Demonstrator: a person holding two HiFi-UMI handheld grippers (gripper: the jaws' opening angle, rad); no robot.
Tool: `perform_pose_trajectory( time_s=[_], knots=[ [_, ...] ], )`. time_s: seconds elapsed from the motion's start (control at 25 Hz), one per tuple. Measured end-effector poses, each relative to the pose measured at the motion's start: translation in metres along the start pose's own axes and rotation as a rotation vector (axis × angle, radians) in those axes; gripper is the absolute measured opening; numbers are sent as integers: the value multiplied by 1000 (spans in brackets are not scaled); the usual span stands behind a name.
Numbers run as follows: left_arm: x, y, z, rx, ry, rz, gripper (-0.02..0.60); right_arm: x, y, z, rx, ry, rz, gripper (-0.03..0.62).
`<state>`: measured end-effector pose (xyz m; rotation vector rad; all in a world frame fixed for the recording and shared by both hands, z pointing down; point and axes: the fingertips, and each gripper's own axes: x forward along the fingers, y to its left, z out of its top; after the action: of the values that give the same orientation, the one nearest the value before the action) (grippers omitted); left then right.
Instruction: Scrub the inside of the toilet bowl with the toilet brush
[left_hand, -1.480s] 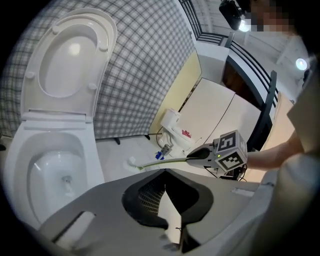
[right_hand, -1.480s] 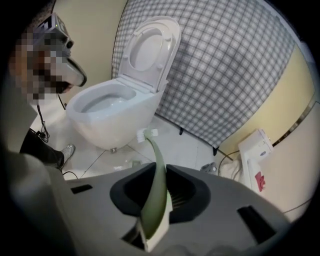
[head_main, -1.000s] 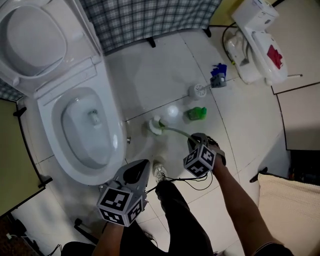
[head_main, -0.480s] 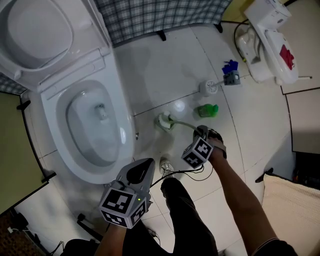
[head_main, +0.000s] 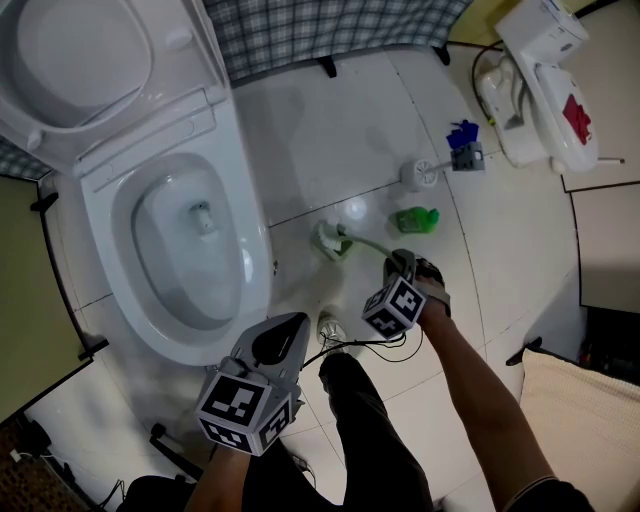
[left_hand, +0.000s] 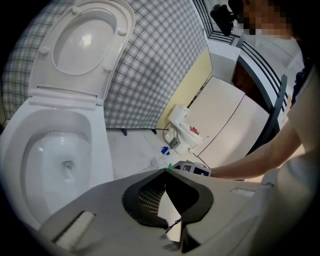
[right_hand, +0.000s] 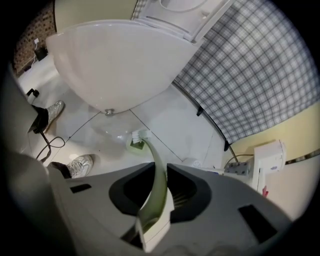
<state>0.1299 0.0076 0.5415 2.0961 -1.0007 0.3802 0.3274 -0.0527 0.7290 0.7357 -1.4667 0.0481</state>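
Your right gripper (head_main: 398, 263) clamps the toilet brush (head_main: 335, 240) handle, seemingly to lift it toward the toilet bowl (head_main: 262, 272); your left gripper (head_main: 287, 333) waits closed and empty.

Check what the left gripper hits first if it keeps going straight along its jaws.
Probably the white tiled floor just right of the white ceramic toilet bowl: the left gripper tilts downward. The green-handled toilet brush lies close to that line, but depth is unclear.
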Motion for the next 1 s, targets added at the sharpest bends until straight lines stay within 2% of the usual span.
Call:
perform_pose_trajectory(
  time_s=[0.32,0.56,0.76,1.0],
  knots=[
    [-2,0,2,0,-4,-11,6,-11,-2,13,266,-95,81,98],
    [-2,1,4,3,0,-16,6,-9,-8,10,327,-92,83,98],
    [3,2,3,-1,5,-22,6,-11,-9,6,337,-100,80,97],
    [-4,-2,25,20,-25,-29,6,-50,-23,24,406,-204,81,97]
  ],
)
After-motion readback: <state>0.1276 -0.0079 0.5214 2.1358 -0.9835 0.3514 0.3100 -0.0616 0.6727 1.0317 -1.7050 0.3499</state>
